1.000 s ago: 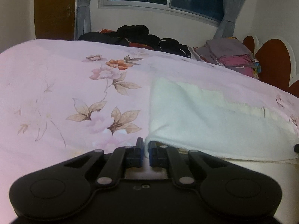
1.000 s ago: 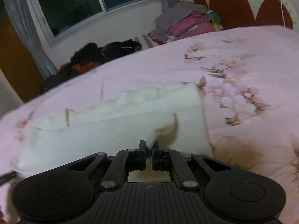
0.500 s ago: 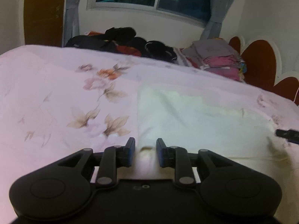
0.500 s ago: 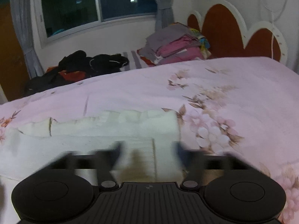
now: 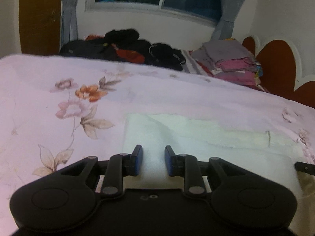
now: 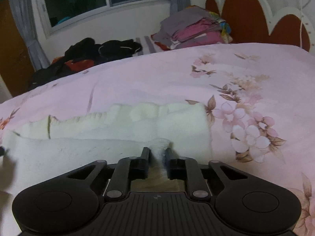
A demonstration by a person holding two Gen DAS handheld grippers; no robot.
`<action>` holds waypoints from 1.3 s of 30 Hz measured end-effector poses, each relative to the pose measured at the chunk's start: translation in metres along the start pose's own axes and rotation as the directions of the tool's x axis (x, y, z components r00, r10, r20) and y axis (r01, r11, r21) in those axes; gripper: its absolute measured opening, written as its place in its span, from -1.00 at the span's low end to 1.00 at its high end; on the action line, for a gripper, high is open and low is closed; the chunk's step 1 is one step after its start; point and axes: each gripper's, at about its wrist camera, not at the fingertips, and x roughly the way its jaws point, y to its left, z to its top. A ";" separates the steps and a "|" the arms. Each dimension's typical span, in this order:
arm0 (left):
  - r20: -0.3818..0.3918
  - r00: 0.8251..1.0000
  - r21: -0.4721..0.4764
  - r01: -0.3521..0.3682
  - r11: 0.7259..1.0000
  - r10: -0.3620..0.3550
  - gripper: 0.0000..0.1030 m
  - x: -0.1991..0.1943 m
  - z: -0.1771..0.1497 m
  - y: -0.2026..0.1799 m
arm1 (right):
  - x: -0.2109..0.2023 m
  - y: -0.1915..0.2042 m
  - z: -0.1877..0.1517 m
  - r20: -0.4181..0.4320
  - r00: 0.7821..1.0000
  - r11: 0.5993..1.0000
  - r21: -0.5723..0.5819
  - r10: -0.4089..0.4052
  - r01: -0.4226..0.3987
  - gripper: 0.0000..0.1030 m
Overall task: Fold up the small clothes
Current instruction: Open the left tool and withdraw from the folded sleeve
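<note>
A small cream-white knitted garment (image 5: 196, 137) lies folded lengthwise on the pink floral bedsheet (image 5: 59, 118). My left gripper (image 5: 152, 150) hovers over its left end, jaws apart, with the cloth lying flat beneath the gap and nothing pinched. In the right wrist view the garment (image 6: 98, 137) stretches to the left. My right gripper (image 6: 157, 151) is at its right end, jaws closing on a raised tuft of the upper layer's edge that sits between the fingers. A black tip of the right gripper (image 5: 304, 168) shows at the left view's right edge.
A stack of folded grey and pink clothes (image 6: 195, 29) sits at the bed's far side by the red headboard (image 6: 246, 19). A heap of dark clothes (image 5: 126, 45) lies under the window. Bare sheet (image 6: 256, 78) spreads around the garment.
My left gripper opened, let go of the garment's edge and moved over its left end. My right gripper opened wide, then closed again on the edge of the cloth's upper layer.
</note>
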 end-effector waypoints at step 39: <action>-0.024 0.998 0.061 -0.048 0.997 0.050 -0.43 -0.003 -0.002 -0.017 | -0.016 0.011 -0.005 0.083 0.996 0.996 -0.069 -0.043 0.049 -0.42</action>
